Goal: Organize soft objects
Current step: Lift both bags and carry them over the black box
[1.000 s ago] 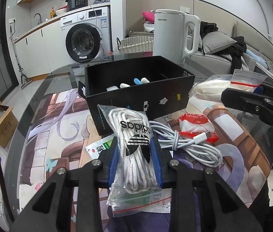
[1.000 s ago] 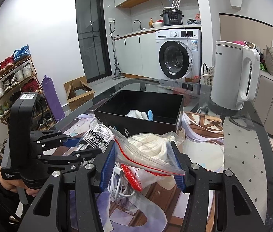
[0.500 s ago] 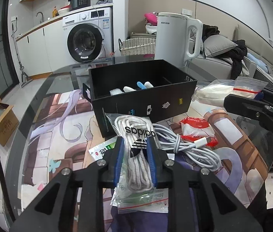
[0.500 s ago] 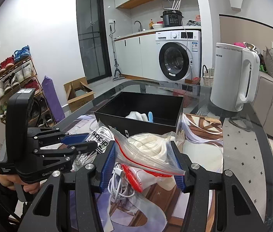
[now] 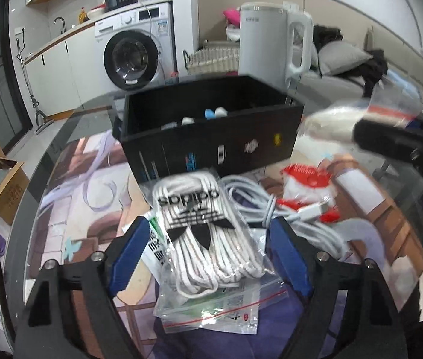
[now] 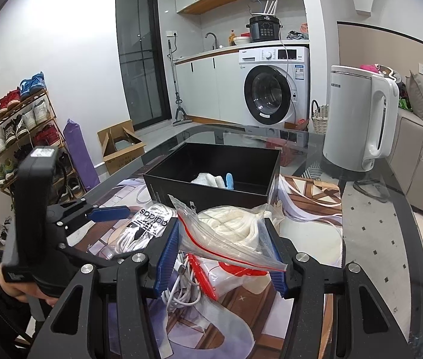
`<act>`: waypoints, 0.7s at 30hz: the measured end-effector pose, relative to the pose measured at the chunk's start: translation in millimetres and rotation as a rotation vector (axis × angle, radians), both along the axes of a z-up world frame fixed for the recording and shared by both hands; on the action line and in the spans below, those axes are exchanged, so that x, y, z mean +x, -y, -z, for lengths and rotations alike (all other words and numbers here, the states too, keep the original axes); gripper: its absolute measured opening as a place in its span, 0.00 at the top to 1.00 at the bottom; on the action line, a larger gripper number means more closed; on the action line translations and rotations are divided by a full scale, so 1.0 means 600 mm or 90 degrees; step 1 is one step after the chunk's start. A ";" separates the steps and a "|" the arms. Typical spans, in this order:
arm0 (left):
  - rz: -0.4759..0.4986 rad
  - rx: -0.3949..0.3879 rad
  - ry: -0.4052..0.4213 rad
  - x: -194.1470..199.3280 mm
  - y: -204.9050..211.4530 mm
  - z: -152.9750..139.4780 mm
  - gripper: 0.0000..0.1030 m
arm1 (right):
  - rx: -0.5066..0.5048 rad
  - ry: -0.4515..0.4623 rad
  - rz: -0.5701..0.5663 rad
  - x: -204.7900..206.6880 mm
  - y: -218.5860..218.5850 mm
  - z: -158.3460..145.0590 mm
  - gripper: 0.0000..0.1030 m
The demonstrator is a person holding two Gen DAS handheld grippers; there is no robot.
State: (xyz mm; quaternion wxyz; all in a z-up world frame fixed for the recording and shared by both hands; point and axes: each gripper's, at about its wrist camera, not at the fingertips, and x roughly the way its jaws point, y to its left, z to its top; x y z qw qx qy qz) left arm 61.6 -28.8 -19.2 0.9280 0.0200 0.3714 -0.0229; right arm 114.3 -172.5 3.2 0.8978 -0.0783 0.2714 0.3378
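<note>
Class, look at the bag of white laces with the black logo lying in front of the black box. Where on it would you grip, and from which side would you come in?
Grip the laces bag across the narrow middle of its bundle, just below the logo, coming down from above on the near side. The bundle runs lengthwise away from the left gripper, whose jaws have just been opening and already straddle it. Probably avoid the far end, near the black box and the white cable.

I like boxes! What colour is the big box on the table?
Black box, clearest in the right wrist view.
</note>
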 end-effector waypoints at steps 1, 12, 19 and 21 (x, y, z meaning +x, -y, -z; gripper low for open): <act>-0.001 0.005 -0.008 0.002 0.001 0.006 0.21 | 0.000 0.000 0.000 0.000 0.000 0.000 0.48; 0.009 -0.008 0.020 -0.012 -0.013 -0.014 0.74 | 0.002 0.002 0.001 0.000 0.002 -0.001 0.48; 0.020 -0.021 0.031 -0.015 -0.020 -0.023 0.74 | 0.003 0.007 0.000 -0.002 0.002 -0.004 0.48; 0.020 -0.024 0.042 -0.018 -0.022 -0.031 0.74 | 0.005 0.008 0.001 -0.002 0.003 -0.005 0.48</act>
